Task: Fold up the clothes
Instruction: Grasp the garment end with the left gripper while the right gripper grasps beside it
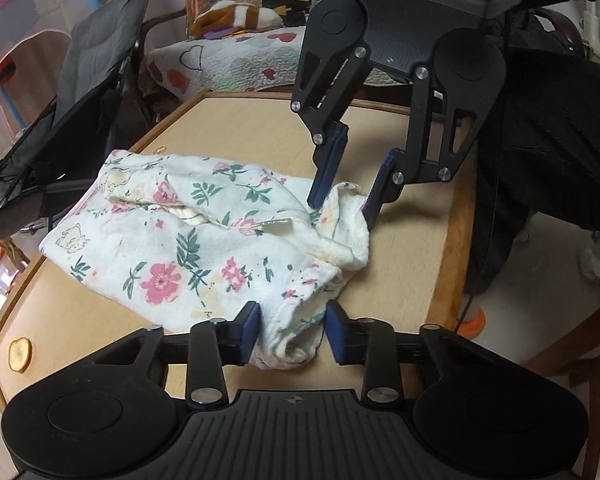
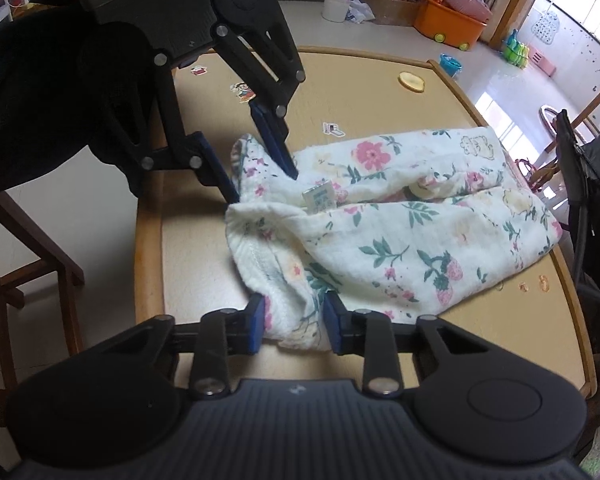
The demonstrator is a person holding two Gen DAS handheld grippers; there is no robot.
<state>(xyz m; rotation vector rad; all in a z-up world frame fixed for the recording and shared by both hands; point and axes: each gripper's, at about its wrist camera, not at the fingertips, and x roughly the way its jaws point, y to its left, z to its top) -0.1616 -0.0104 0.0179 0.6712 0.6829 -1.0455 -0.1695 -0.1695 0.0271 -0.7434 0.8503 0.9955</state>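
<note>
Both wrist cameras look steeply down, close, facing each other across one table (image 1: 236,128).

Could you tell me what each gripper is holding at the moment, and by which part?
Both hold the floral garment. The left gripper pinches a bunched corner at one end; the right gripper pinches the other corner of that same end.

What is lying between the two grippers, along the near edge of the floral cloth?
Only bunched floral cloth spans from the left gripper to the right gripper, in the right wrist view.
</note>
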